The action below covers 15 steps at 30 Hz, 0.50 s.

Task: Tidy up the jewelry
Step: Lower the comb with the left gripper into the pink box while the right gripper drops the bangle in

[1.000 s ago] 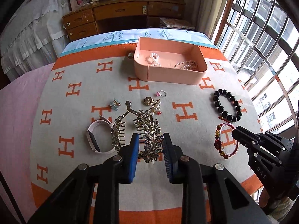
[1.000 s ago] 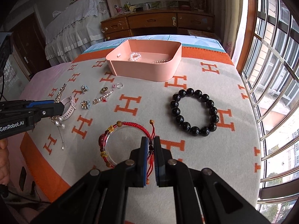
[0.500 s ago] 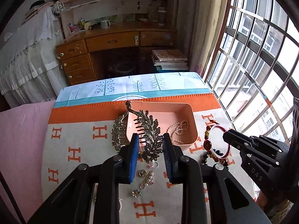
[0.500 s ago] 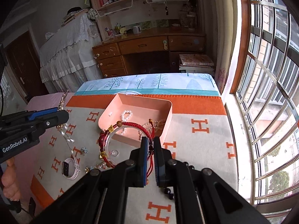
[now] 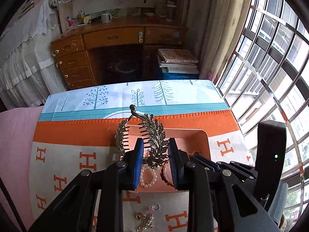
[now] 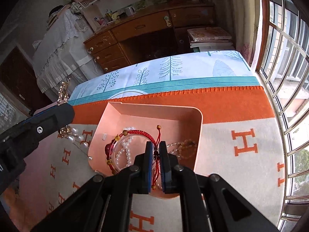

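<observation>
Left wrist: my left gripper (image 5: pixel 155 161) clamps the leaf hair comb (image 5: pixel 152 141), held above the pink tray (image 5: pixel 200 135).

Right wrist: my right gripper (image 6: pixel 156 167) pinches the red cord bracelet (image 6: pixel 133 147) over that tray's (image 6: pixel 199 133) interior, pearl strands (image 6: pixel 125 150) below.

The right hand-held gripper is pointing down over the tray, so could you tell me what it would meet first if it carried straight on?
Most likely the pink tray, on the pearl strand lying inside it. The right hand-held gripper holds the red cord bracelet above it; depth is unclear.
</observation>
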Motion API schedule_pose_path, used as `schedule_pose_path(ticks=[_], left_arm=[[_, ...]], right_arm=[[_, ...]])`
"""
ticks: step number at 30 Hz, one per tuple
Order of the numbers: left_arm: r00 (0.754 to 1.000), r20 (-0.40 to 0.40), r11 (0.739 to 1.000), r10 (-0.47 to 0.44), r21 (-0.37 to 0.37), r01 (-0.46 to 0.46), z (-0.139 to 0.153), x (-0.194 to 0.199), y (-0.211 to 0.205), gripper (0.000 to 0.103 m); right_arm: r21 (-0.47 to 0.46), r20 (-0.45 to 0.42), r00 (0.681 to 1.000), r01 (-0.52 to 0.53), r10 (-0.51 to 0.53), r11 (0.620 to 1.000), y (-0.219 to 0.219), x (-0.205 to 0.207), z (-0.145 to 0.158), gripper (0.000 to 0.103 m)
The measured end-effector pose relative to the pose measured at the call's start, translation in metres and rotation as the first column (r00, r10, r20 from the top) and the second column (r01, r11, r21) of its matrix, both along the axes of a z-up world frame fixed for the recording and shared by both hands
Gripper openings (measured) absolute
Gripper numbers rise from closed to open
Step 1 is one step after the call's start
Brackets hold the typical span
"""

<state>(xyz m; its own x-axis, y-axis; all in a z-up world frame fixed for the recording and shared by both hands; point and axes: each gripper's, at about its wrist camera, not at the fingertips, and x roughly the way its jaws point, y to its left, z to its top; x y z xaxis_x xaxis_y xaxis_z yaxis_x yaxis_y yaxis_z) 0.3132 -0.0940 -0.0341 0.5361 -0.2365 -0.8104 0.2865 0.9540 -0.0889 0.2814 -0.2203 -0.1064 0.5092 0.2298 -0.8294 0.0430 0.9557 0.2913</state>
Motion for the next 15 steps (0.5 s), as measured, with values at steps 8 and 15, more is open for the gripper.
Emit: schedule_pose_path(ticks=[8,15], left_arm=[[0.999,-0.045,1.0,-0.027,0.012,0.028,-0.03,0.011,-0.014,0.023],[0.994,-0.083,0.998,-0.065,0.022,0.067,-0.054,0.016,-0.035,0.023]], right_arm=[[0.103,-0.025,1.0,0.022,-0.019,0.994,-0.015,-0.011,-0.013,0.008],[0.026,0.042,0.989,0.143,-0.144,0.989,-0.039,-0.046,0.005,0.008]])
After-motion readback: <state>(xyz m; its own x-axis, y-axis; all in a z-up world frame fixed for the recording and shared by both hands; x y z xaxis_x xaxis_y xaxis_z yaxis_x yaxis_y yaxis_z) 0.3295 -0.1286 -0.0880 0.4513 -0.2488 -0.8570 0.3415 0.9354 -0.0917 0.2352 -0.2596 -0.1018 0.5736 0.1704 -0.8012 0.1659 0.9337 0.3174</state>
